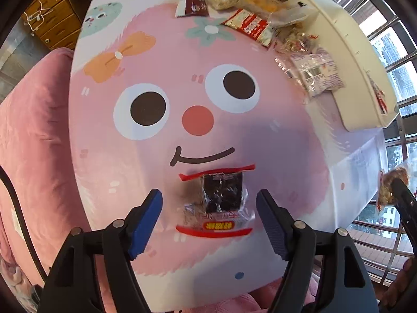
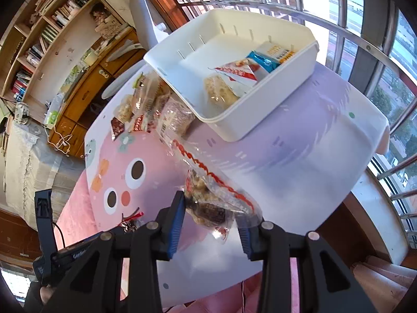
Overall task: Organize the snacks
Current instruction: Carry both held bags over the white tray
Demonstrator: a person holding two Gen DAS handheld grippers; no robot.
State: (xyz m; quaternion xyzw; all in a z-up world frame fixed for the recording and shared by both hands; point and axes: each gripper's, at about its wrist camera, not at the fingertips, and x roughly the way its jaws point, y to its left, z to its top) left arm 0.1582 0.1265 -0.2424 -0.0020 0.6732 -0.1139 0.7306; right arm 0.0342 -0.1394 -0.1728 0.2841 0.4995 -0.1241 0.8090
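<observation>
Below, the left gripper (image 1: 208, 208) stood wide, pads clear of the seaweed packet (image 1: 217, 199), lying lengthwise between them mid-table (image 1: 286, 140). The right gripper (image 2: 212, 224) clamped a clear snack bag (image 2: 208, 198) angled toward the white bin (image 2: 294, 83).

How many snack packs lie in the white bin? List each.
4: pale pack nearest, red-and-white pack overlapping it, blue pack behind, white-orange pack by the far wall. Others may be hidden.

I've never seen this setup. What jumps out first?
A pink cartoon-face tablecloth covers the table. On its chin lies a dark snack pack, between the open left tongs. The right tongs grip a clear snack bag short of the white bin.
</observation>
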